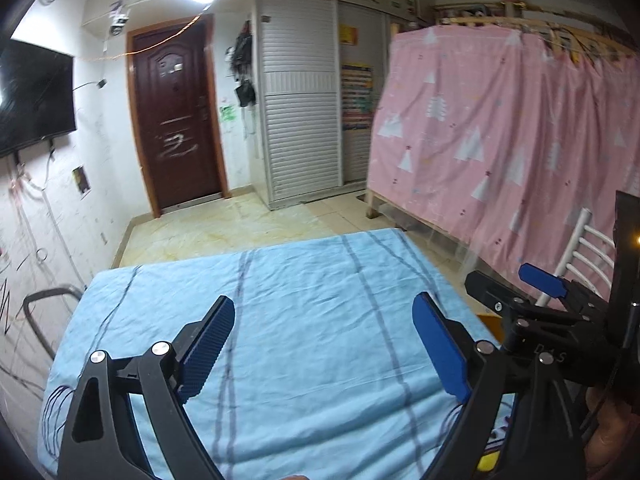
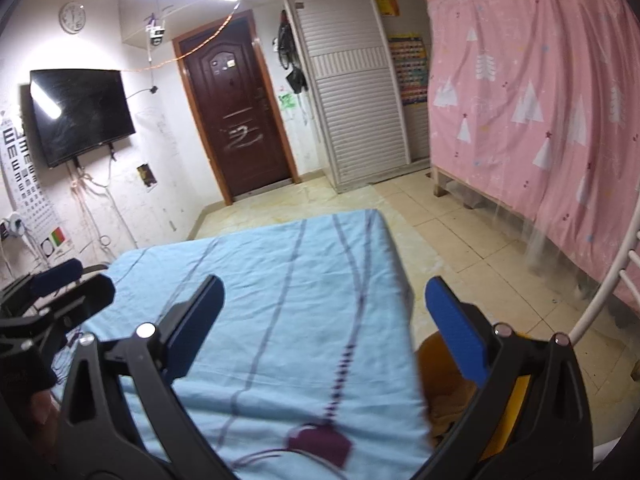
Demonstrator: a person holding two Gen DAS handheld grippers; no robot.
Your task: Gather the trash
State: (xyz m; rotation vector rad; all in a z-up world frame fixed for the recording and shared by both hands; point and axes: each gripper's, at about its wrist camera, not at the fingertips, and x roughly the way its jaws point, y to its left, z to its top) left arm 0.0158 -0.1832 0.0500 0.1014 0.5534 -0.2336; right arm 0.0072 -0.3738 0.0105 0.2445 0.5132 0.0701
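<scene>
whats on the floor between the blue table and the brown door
Nothing: bare floor tiles lie between the blue cloth and the door, clearest in the right wrist view.

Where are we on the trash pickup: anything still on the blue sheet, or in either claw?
Done, as far as it shows: the blue sheet carries no loose trash in either view. In hand: nothing; the left claw and the right claw both stand open and empty above the sheet. Left: no bin or trash shows here, so I cannot tell what remains beyond the tiled floor near the pink curtain.
</scene>
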